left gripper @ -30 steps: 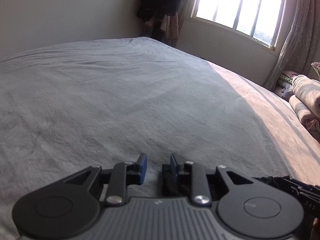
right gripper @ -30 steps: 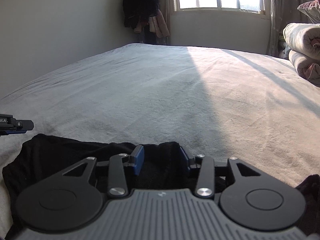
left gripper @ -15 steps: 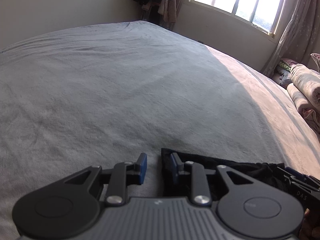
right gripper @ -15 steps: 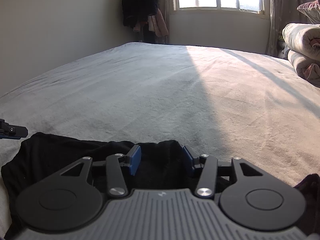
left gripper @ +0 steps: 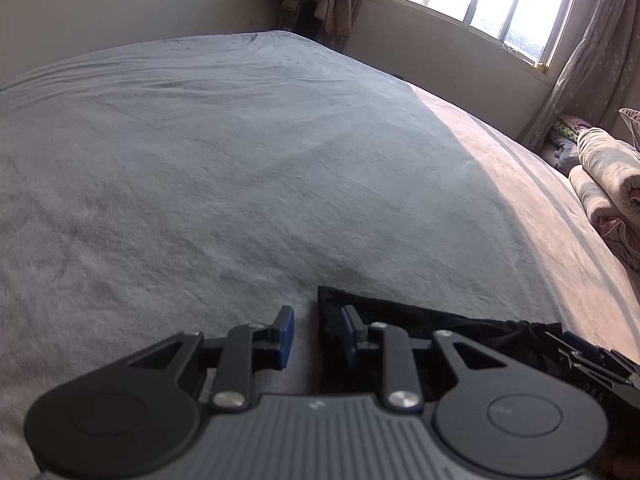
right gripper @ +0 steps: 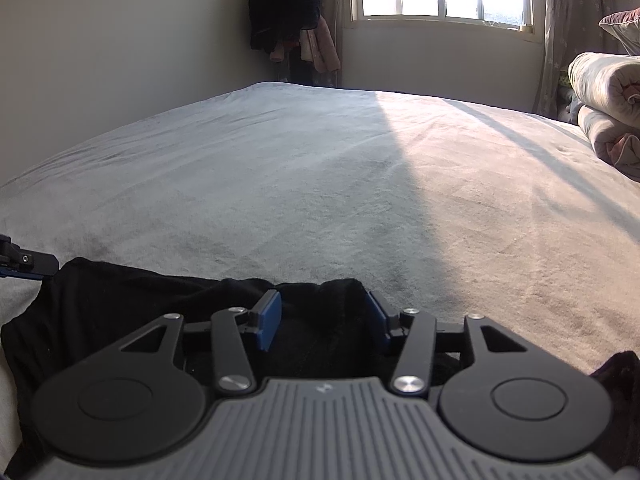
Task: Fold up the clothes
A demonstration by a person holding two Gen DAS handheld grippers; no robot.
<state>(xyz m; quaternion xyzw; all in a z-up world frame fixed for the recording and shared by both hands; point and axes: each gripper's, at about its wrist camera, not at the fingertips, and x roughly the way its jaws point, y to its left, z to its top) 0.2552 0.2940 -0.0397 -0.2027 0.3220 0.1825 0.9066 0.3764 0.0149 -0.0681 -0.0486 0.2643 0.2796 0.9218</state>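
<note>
Right gripper (right gripper: 322, 316) jaws had just been widening, apart over limp black cloth garment (right gripper: 140, 300) on grey bed (right gripper: 280, 180) — release likely, fold laid.

Black garment (right gripper: 120, 300); grey bedspread (right gripper: 280, 168); blue-padded black tongs (right gripper: 320, 314); star-patterned curtain (left gripper: 580, 40).

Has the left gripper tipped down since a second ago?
Yes. The left gripper has tipped downward: in its own view the window and far bed edge sit higher now, and the black garment corner now shows beside its fingers.
</note>
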